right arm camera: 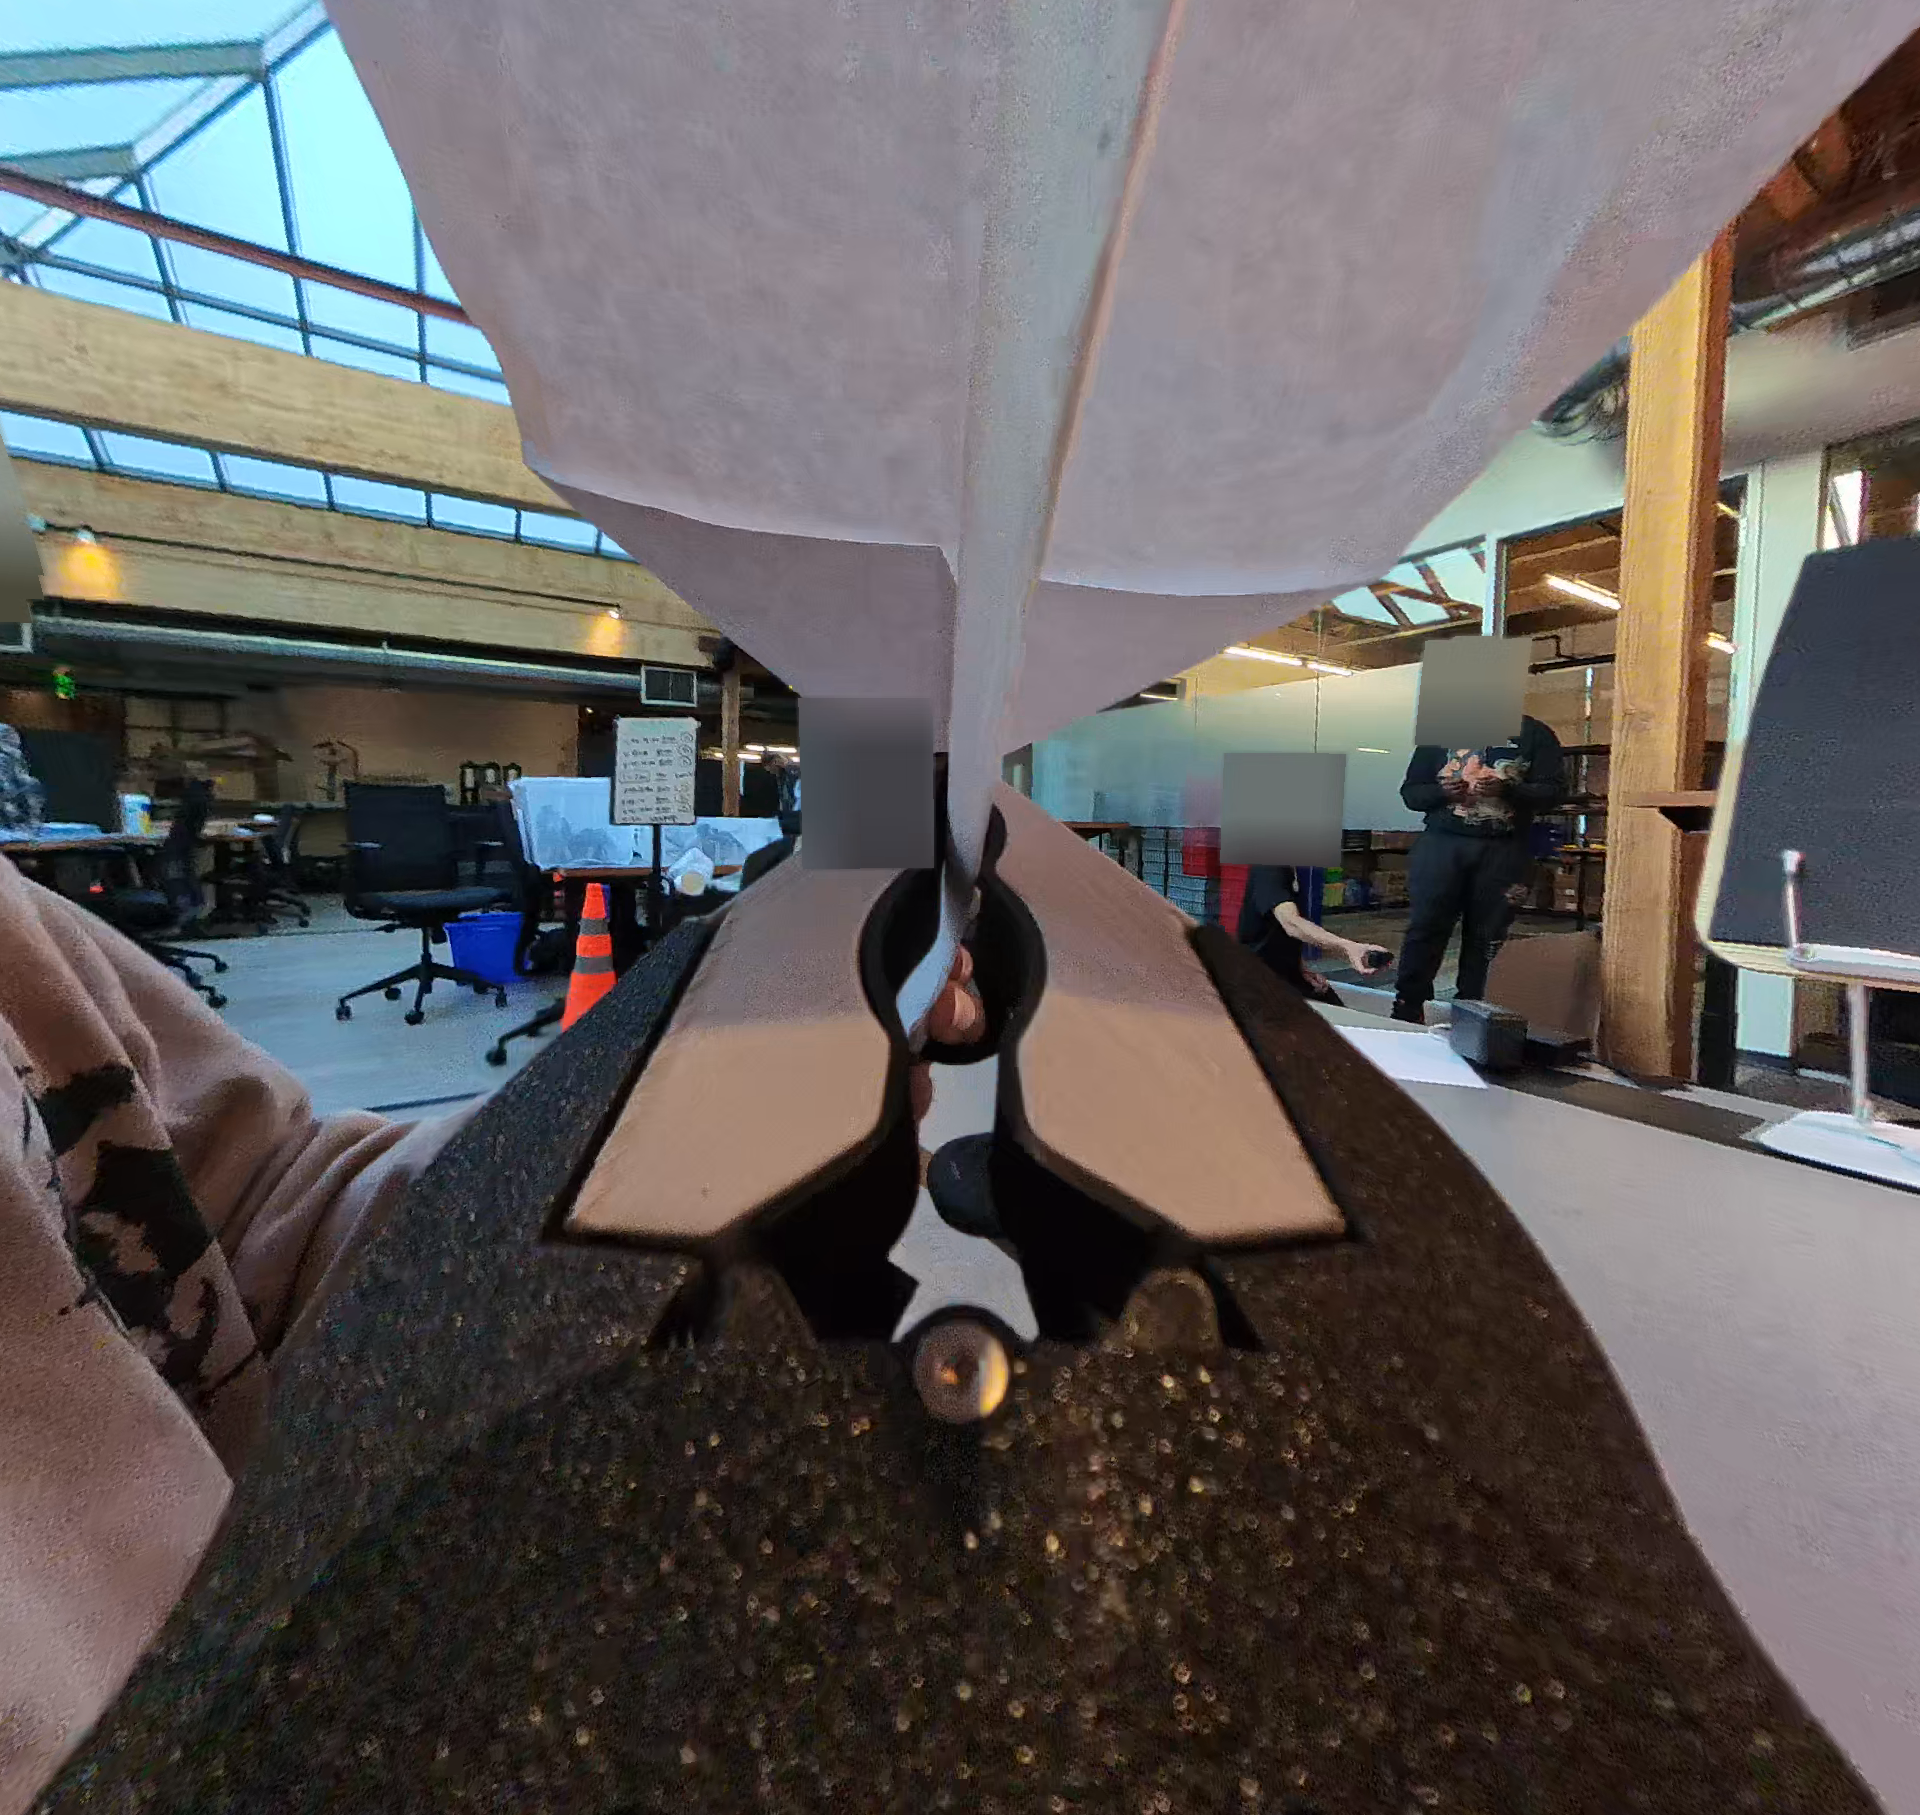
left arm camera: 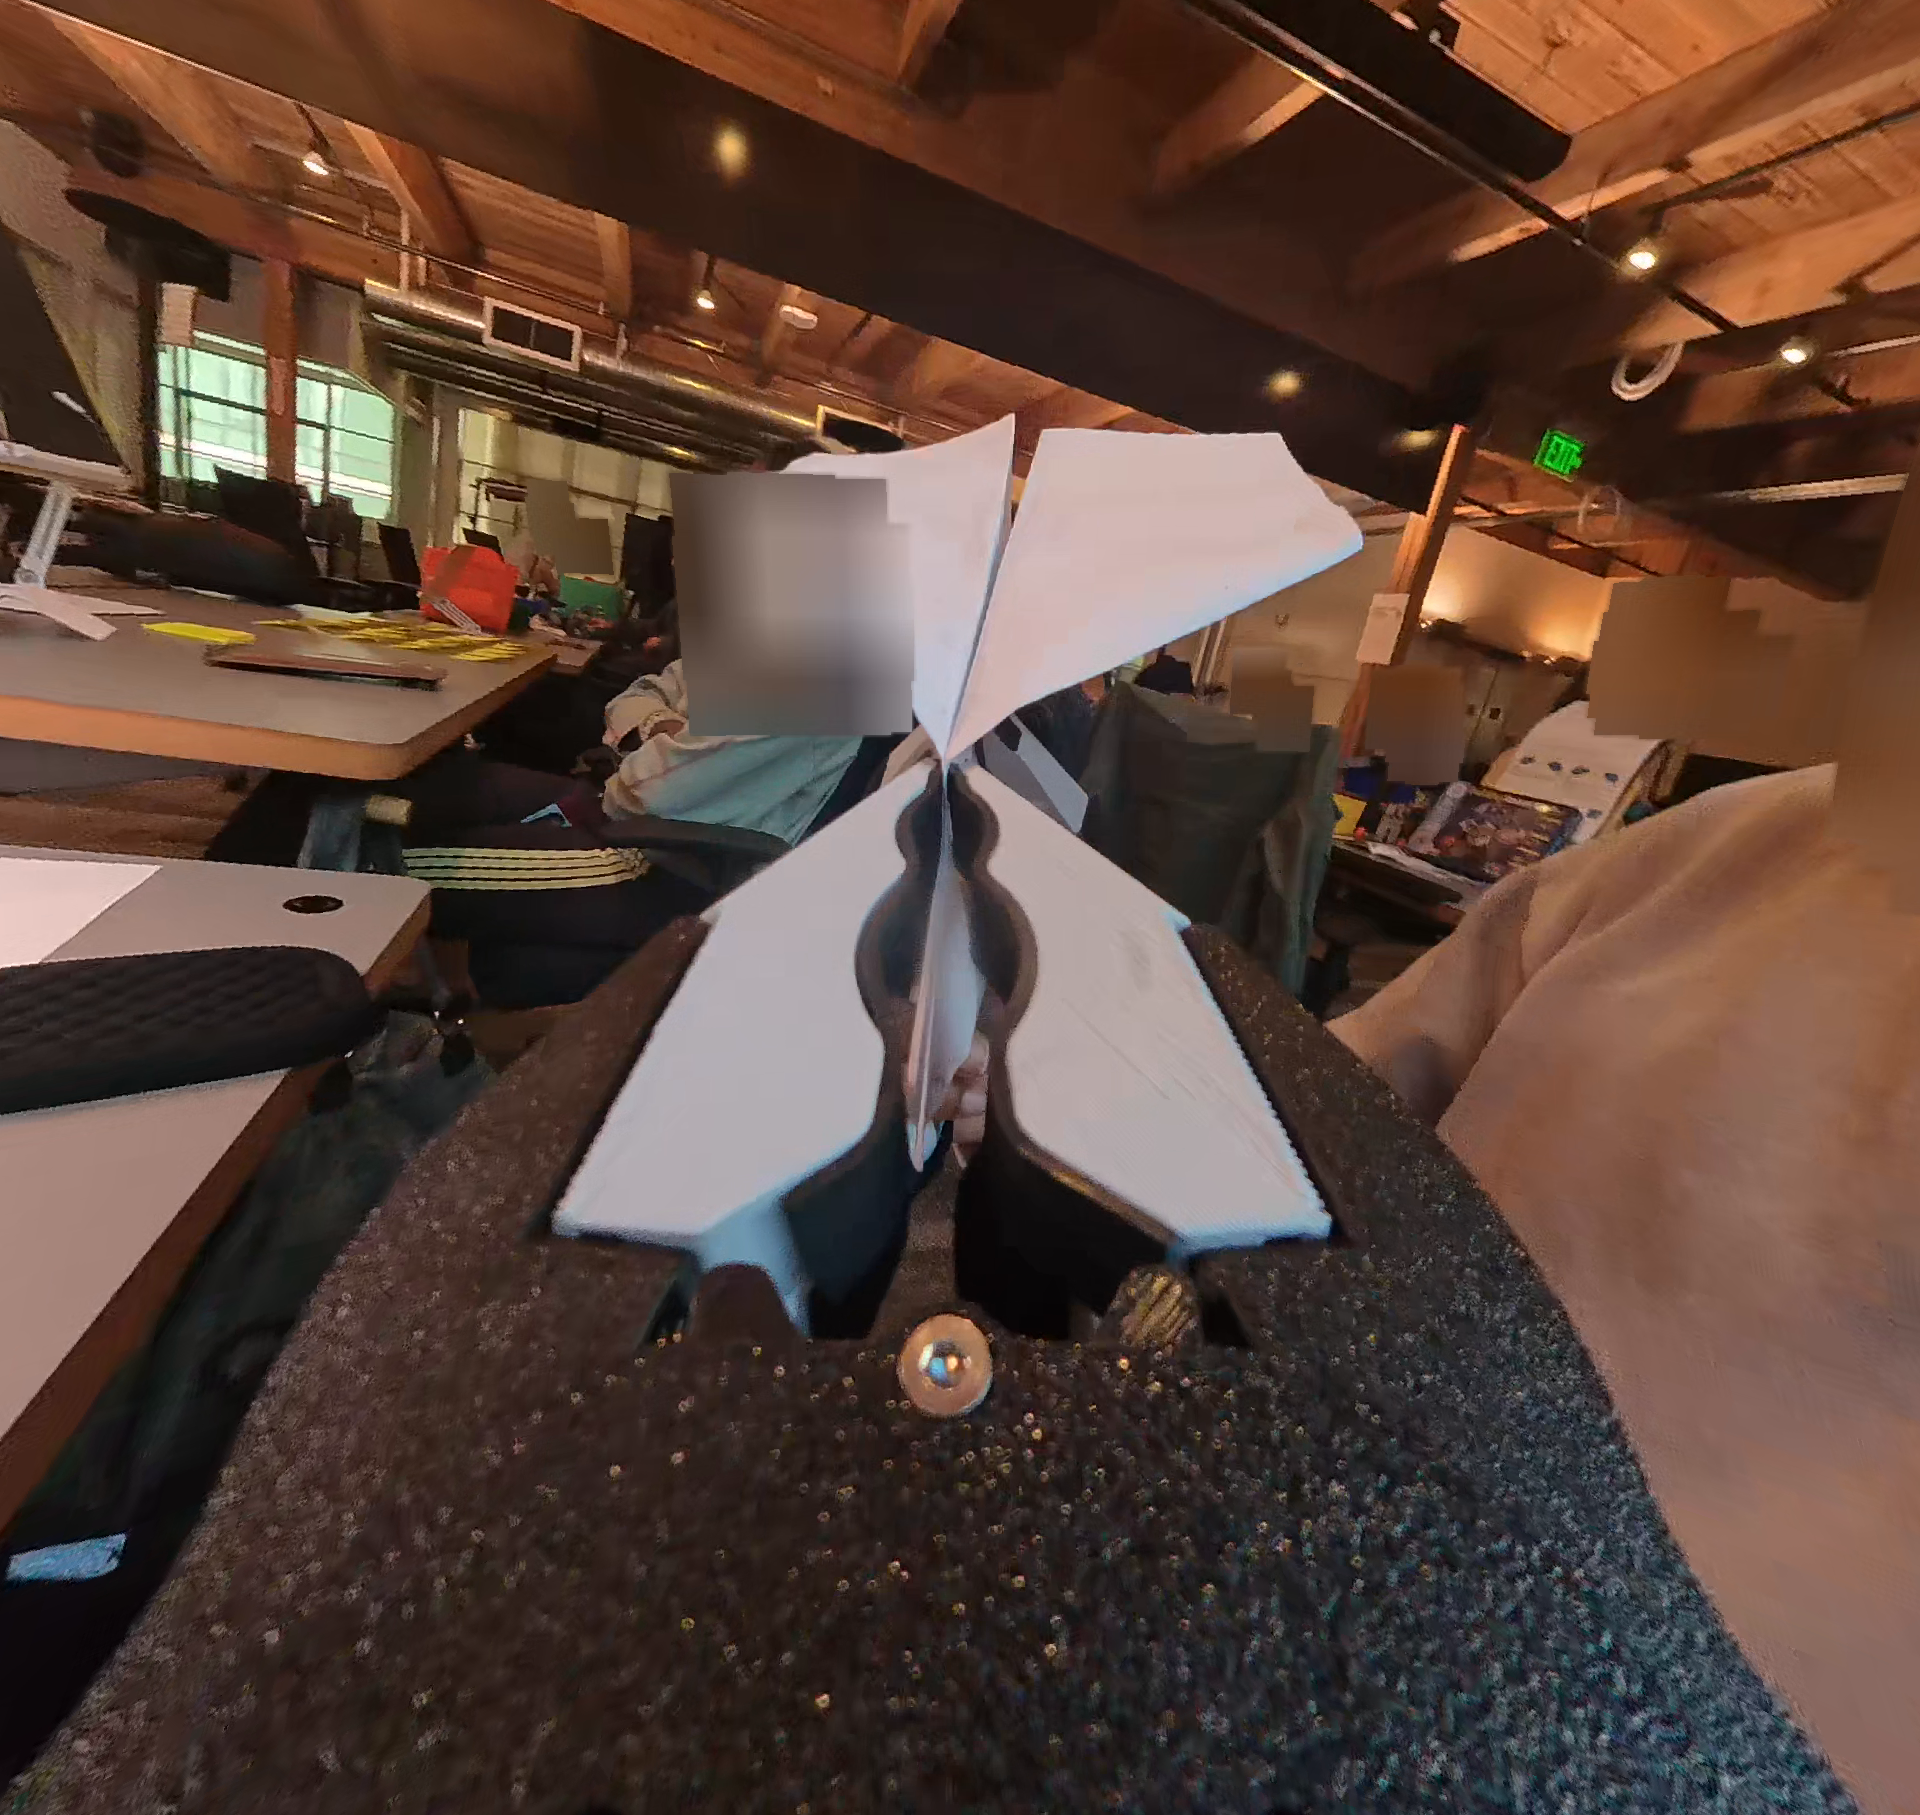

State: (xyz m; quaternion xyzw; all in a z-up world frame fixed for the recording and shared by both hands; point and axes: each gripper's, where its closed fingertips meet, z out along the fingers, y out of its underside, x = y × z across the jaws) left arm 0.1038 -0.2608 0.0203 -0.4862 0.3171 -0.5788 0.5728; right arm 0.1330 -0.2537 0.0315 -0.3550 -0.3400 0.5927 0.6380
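Note:
My left gripper (left arm camera: 945, 768) is shut on a folded white paper (left arm camera: 1122, 560). The paper's keel runs down between the two white fingers (left arm camera: 790, 986), and its two flaps spread out above the tips like wings. My right gripper (right arm camera: 971, 830) is shut on folded white paper (right arm camera: 831, 259) too. There a narrow fold is pinched between the fingertips, and wide sheets fan out above and fill the top of the right wrist view. Both grippers are held up in the air. A fingertip of a hand (right arm camera: 961, 1012) shows behind the right gripper's fingers.
A white table (left arm camera: 125, 1194) with a black padded object (left arm camera: 156, 1017) lies at the lower left. A beige sleeve (left arm camera: 1683, 1142) is close on the right. A grey tabletop (right arm camera: 1662, 1298), a stand (right arm camera: 1829, 1038), office chairs (right arm camera: 416, 882), an orange cone (right arm camera: 592, 955) and several people are around. The grippers' ends are close to 4 cm from one another.

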